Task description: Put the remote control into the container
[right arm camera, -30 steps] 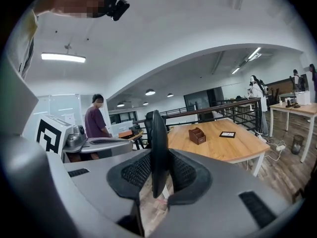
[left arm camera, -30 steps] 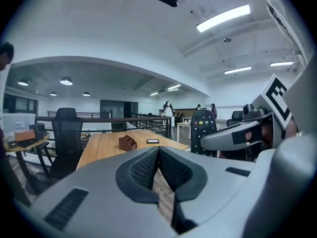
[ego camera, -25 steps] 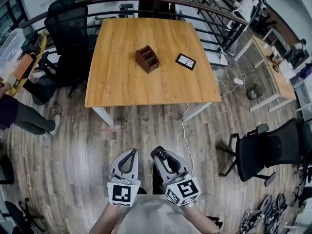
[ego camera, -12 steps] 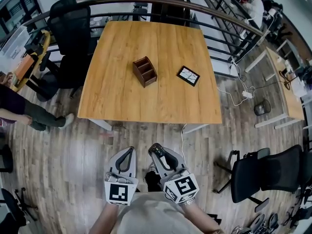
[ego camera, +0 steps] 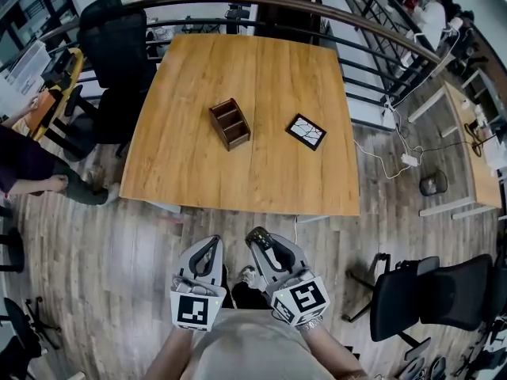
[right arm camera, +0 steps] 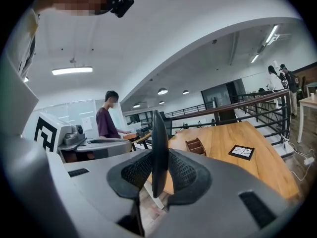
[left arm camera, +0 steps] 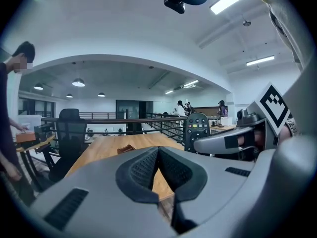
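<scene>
A black remote control [right arm camera: 159, 148] stands edge-on between the jaws of my right gripper [right arm camera: 159, 158], which is shut on it. In the head view that right gripper [ego camera: 259, 241] is held low at my waist over the wooden floor, short of the table. The remote's [left arm camera: 196, 131] button face shows in the left gripper view. My left gripper [ego camera: 211, 245] is beside it, shut with nothing in it [left arm camera: 158, 152]. The container, a brown wooden organizer [ego camera: 229, 123] with compartments, sits mid-table, also visible as the organizer [right arm camera: 194, 146] in the right gripper view.
A black-framed tile [ego camera: 306, 131] lies right of the organizer on the wooden table [ego camera: 198, 172]. A curved railing [ego camera: 333, 10] runs behind the table. A person [ego camera: 32, 169] and a black chair [ego camera: 115, 46] are at left, another chair [ego camera: 432, 299] and floor cables [ego camera: 396, 145] at right.
The view has moved closer to the table, whose near edge now sits lower in frame. Both grippers keep the same pose, the remote still held. The person at left has shifted.
</scene>
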`<move>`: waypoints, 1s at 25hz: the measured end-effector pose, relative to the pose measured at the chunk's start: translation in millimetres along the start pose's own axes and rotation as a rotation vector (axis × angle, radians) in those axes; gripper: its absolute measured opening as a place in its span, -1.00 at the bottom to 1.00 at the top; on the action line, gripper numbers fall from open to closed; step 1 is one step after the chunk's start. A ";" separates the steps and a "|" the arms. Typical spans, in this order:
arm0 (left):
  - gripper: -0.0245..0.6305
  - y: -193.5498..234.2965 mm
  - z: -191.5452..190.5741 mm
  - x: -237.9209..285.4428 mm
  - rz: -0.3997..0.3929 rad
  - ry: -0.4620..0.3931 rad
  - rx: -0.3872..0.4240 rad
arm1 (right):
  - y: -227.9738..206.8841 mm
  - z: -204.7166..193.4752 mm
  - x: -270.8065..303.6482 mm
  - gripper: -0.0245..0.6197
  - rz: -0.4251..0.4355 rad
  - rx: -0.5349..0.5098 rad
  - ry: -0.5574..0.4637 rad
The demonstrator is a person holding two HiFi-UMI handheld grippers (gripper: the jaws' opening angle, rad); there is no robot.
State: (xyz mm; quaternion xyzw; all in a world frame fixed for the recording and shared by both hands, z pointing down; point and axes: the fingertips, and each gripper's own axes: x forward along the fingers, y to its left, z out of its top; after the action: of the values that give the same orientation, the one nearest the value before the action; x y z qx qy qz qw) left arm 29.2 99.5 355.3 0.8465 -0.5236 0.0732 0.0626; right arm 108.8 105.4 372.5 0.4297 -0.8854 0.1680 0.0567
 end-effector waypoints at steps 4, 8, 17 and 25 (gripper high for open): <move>-0.89 8.7 -7.7 33.8 -0.020 0.021 -0.024 | -22.9 0.5 12.9 -0.60 -0.024 -0.005 0.018; -0.89 16.2 -11.4 75.0 -0.068 0.019 -0.045 | -48.0 2.4 35.2 -0.60 -0.064 -0.007 0.038; -0.89 79.6 18.1 188.4 -0.147 -0.015 -0.051 | -106.6 32.6 138.7 -0.60 -0.112 0.005 0.080; -0.89 143.6 22.5 266.4 -0.222 0.026 -0.118 | -133.9 71.3 229.4 -0.60 -0.142 -0.024 0.093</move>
State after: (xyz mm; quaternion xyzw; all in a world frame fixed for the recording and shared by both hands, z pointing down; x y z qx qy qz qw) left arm 19.4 -202.1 387.9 0.8930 -0.4293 0.0460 0.1266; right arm 73.1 -166.4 395.2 0.4824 -0.8511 0.1727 0.1149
